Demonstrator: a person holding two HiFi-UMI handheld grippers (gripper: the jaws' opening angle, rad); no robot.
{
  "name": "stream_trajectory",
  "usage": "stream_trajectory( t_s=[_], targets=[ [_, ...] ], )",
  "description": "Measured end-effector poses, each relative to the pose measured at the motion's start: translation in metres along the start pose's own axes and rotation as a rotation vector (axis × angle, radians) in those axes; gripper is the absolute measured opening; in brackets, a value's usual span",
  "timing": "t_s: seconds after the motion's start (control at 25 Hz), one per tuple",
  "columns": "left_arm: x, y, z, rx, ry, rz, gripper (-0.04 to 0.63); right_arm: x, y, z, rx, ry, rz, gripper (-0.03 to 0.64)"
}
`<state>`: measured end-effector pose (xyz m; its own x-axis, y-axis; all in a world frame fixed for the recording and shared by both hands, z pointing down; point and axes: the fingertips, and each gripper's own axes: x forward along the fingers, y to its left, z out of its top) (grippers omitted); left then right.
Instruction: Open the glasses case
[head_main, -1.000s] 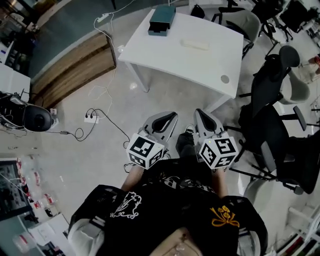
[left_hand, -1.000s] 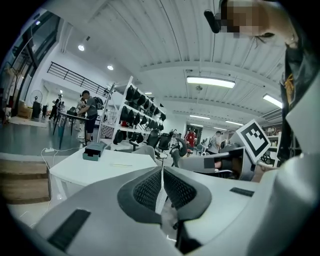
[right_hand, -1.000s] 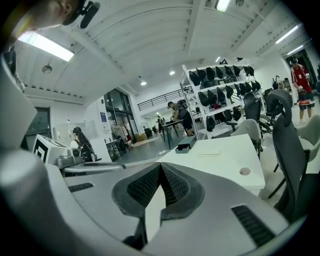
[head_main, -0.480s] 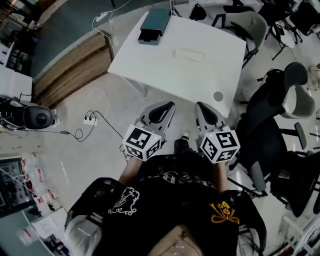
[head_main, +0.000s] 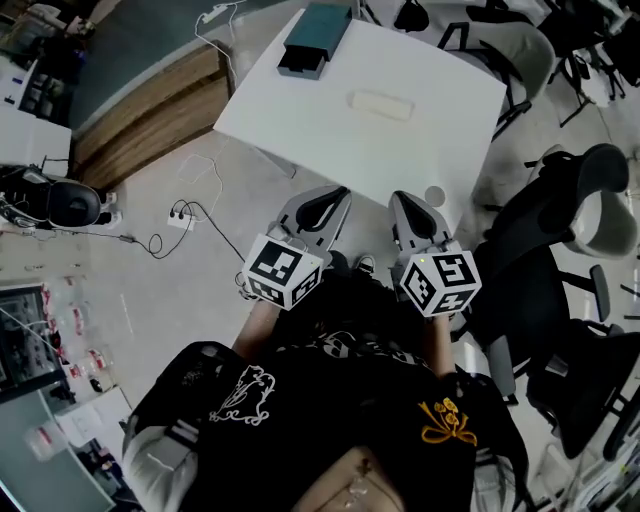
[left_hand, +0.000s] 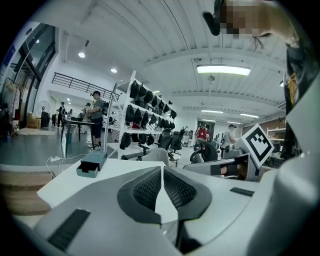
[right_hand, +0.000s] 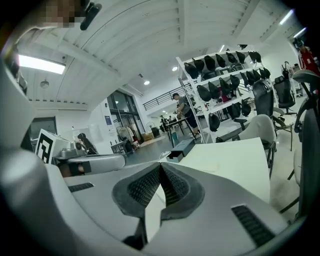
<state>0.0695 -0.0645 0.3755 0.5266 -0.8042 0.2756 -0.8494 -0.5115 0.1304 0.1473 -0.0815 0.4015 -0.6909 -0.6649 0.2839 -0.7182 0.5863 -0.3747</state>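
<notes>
A pale, oblong glasses case (head_main: 380, 103) lies shut near the middle of a white table (head_main: 300, 110), beside nothing else. My left gripper (head_main: 331, 196) and right gripper (head_main: 399, 198) are held side by side over the floor, just short of the table's near corner and well apart from the case. Both point toward the table, each with its jaws together and nothing between them. In the left gripper view my left gripper (left_hand: 162, 168) is shut, with the table (left_hand: 65, 182) beyond it. My right gripper (right_hand: 160, 165) is shut too. I cannot make out the case in either gripper view.
A teal drawer box (head_main: 315, 40) sits on the table's far edge, also the teal box (left_hand: 91, 164). Black office chairs (head_main: 560, 220) crowd the right. A power strip with cables (head_main: 180, 215) lies on the floor at left, by a wooden step (head_main: 140, 120). Shelves (left_hand: 145, 100) and people stand beyond.
The table has drawn nearer as the person walked toward it. Both grippers moved forward together, side by side, and stayed shut.
</notes>
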Motion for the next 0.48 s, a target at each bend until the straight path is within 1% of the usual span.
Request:
stream_trajectory(
  t_s=[0.28, 0.48],
  targets=[
    [0.007, 0.008, -0.007, -0.005, 0.027, 0.024, 0.029, 0.014, -0.005, -0.001, 0.009, 0.012, 0.024, 0.012],
    [0.024, 0.022, -0.009, -0.007, 0.045, 0.011, 0.029, 0.028, -0.014, -0.004, 0.004, 0.032, -0.007, 0.014]
  ],
)
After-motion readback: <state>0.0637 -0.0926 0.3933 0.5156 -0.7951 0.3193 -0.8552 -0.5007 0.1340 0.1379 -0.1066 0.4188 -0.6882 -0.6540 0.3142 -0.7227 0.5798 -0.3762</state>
